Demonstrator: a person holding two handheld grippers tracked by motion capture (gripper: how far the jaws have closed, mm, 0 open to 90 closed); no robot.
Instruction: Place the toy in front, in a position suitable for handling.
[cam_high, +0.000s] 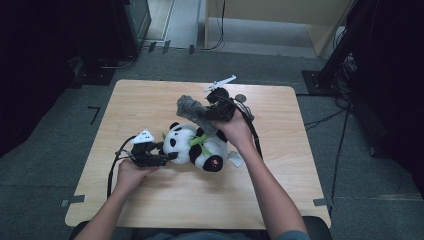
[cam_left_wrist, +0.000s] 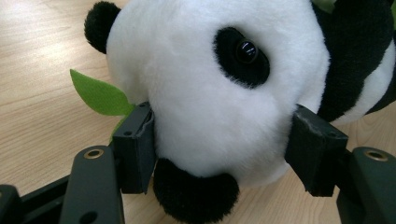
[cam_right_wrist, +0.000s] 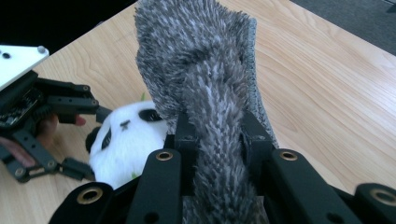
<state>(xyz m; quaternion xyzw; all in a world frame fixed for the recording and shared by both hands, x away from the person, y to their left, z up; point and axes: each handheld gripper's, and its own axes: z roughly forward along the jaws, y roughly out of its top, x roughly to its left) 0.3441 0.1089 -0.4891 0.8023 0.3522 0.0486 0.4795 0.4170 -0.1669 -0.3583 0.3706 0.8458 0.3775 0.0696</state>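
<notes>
A black-and-white plush panda (cam_high: 192, 145) lies on its side in the middle of the wooden table (cam_high: 150, 200), with a green felt leaf (cam_left_wrist: 98, 95) by its head. My left gripper (cam_high: 172, 157) comes in level from the left, and its pads press both sides of the panda's head (cam_left_wrist: 205, 93). Above and behind the panda, my right gripper (cam_high: 212, 112) is shut on a grey furry cloth (cam_high: 192, 110). The cloth (cam_right_wrist: 201, 70) is bunched between the jaws and stands up beyond them. The panda (cam_right_wrist: 123, 140) lies below it in the right gripper view.
A small white tag (cam_high: 235, 159) lies by the panda's feet. Grey carpet surrounds the table, with dark stands and cables (cam_high: 340, 120) at the right and dark equipment (cam_high: 100, 65) at the back left. Bare wood stretches along the table's near side.
</notes>
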